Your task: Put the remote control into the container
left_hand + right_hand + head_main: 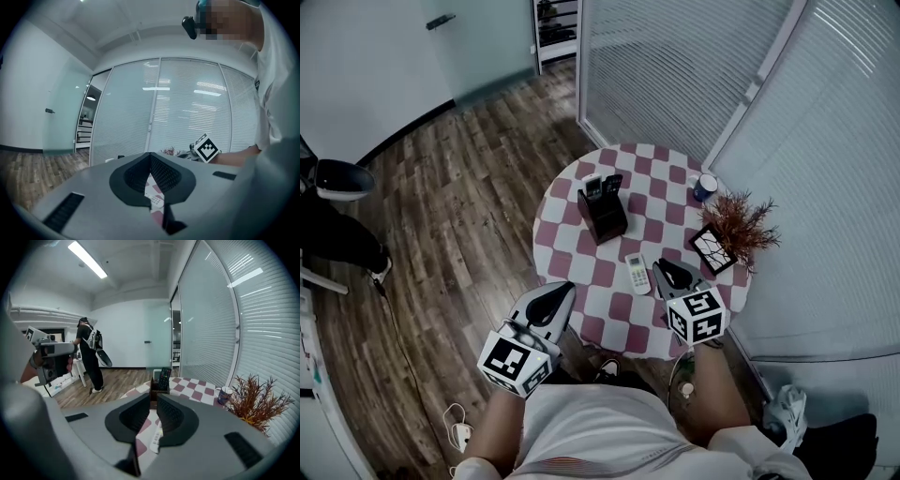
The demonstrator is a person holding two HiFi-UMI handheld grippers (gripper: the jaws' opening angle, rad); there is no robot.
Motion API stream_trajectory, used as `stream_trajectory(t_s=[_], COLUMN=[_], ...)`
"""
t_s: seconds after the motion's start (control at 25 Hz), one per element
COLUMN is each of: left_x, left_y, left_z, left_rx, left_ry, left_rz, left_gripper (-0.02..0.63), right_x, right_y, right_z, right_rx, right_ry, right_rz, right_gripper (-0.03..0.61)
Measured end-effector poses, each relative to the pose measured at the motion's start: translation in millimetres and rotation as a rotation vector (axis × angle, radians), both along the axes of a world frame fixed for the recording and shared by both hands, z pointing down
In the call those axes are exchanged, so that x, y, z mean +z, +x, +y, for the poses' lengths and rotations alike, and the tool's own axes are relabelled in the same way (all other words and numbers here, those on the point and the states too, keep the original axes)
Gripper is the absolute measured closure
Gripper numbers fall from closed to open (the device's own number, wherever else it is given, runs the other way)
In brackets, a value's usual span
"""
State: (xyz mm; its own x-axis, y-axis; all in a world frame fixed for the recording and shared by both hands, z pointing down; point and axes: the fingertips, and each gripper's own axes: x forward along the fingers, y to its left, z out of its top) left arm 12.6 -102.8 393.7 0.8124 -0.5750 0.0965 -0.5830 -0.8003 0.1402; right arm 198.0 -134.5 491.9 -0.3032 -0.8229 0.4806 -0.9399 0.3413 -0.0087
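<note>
just now the slim white remote control point(637, 273) lies flat near the near edge of the round red-and-white checked table point(581, 267). The right gripper point(664, 269) is beside it, jaws nearly together and empty, probably lining up a grasp. the left gripper point(565, 289), closed too, hangs off the edge. the dark brown box container point(602, 216) stands towards the far edge.

Head view steeply down over checkered table point(581, 272), gripper views low across it, right view also showing container point(602, 217).

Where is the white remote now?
Head view: the white remote lies flat on the checkered table, just left of the right gripper, on the near side of the dark container.
</note>
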Motion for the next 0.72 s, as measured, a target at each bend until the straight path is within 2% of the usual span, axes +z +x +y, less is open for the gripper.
stream_trajectory(t_s=[0.04, 0.12, 0.16, 0.28, 0.48, 0.72], left_x=[3, 10, 13, 20, 28, 38], left_y=[-3, -7, -8, -11, -14, -15], left_z=[-2, -5, -6, -12, -21, -29], left_rx=[-0.007, -0.020, -0.025, -0.032, -0.048, -0.060], left_ry=[-0.009, -0.026, -0.034, -0.051, -0.076, -0.107], left_rz=[0.000, -0.001, -0.003, -0.008, -0.003, -0.012], left_gripper=[0.604, 0.604, 0.604, 0.604, 0.604, 0.604], right_x=[11, 36, 49, 84, 146, 197], right_y=[0, -1, -1, 1, 12, 21], right_z=[-5, -12, -16, -26, -42, -76], right_rx=[-0.004, -0.023, -0.032, -0.030, 0.042, 0.107], right_ry=[-0.040, -0.136, -0.182, -0.287, -0.468, -0.602], right_rz=[0.012, 0.030, 0.039, 0.072, 0.107, 0.142], right_gripper=[0.524, 0.416, 0.391, 0.359, 0.316, 0.305])
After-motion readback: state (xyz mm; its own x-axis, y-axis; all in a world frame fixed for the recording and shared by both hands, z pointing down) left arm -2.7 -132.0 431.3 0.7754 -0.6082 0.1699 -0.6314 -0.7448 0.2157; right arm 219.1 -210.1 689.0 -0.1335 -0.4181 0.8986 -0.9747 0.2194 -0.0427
